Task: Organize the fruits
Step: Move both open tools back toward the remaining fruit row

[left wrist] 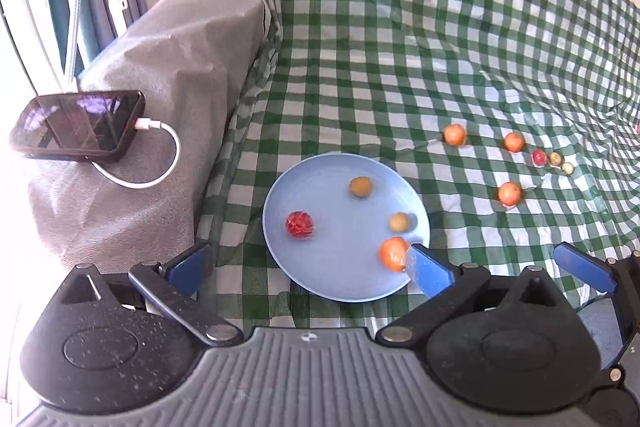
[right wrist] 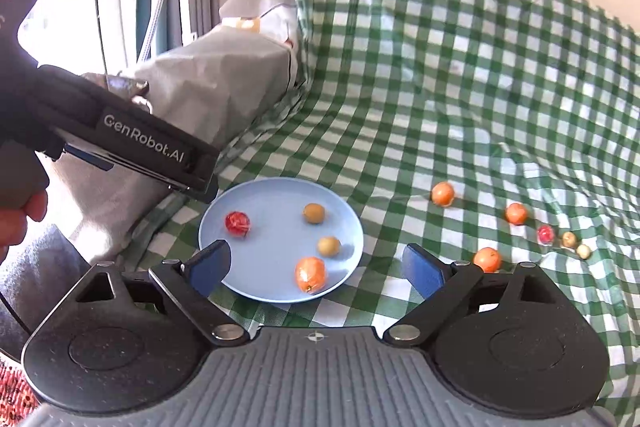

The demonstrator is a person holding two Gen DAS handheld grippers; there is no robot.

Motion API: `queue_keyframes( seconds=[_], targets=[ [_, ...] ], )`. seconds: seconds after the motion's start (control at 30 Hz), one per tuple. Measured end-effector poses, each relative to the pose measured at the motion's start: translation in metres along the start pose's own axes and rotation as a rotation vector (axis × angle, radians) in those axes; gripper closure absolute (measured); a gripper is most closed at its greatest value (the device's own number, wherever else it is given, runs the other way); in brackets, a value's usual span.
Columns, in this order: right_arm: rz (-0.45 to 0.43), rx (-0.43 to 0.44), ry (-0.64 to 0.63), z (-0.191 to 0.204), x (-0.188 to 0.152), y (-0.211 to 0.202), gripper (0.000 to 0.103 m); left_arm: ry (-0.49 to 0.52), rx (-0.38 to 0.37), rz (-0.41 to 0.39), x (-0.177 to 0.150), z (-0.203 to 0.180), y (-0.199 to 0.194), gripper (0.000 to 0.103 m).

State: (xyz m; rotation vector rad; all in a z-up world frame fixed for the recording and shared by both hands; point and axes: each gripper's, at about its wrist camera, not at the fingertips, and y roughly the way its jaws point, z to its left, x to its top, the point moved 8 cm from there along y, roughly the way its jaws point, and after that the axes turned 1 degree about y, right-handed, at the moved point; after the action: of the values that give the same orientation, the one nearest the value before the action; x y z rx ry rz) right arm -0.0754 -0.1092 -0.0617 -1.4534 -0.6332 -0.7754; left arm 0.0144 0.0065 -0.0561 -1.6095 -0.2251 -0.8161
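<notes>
Both grippers, left (left wrist: 310, 265) and right (right wrist: 318, 267), wide open, empty, above the blue plate (right wrist: 256, 195). Loose fruits (right wrist: 516, 213) lie right of it on the cloth; right gripper nearer.

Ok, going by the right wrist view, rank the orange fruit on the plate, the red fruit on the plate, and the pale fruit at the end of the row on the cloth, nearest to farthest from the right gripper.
1. Orange fruit, between the fingers of the right gripper, plate's near edge.
2. Red fruit, plate's left side.
3. Pale fruit, far right on the cloth.
</notes>
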Motion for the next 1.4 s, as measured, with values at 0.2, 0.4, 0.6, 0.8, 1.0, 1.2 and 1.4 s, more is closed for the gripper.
queue_keyframes(
  seconds=[0.2,0.4,0.6,0.8,1.0,1.2,1.4],
  targets=[
    [-0.044,-0.016,0.012,-0.002,0.002,-0.018,0.009,0.017,0.002,-0.033,0.000,-0.009,-0.017,0.000],
    [-0.067,-0.027,0.025,-0.004,0.003,-0.029,0.008,0.032,0.002,-0.043,-0.002,-0.013,-0.025,0.000],
    [-0.078,-0.039,0.053,-0.008,0.002,-0.034,0.008,0.041,0.001,-0.036,-0.002,-0.018,-0.024,0.000],
    [-0.079,-0.045,0.089,-0.016,-0.001,-0.034,0.008,0.067,0.006,-0.029,0.001,-0.027,-0.020,0.000],
    [-0.069,-0.070,0.135,-0.035,-0.007,-0.030,0.008,0.091,0.000,-0.003,0.006,-0.042,-0.008,0.000],
    [-0.059,-0.149,0.222,-0.079,-0.017,-0.024,0.008,0.121,-0.025,0.038,0.018,-0.073,0.014,0.000],
    [-0.048,-0.279,0.296,-0.153,-0.031,-0.014,0.008,0.162,-0.060,0.062,0.038,-0.121,0.046,0.000]
  ],
)
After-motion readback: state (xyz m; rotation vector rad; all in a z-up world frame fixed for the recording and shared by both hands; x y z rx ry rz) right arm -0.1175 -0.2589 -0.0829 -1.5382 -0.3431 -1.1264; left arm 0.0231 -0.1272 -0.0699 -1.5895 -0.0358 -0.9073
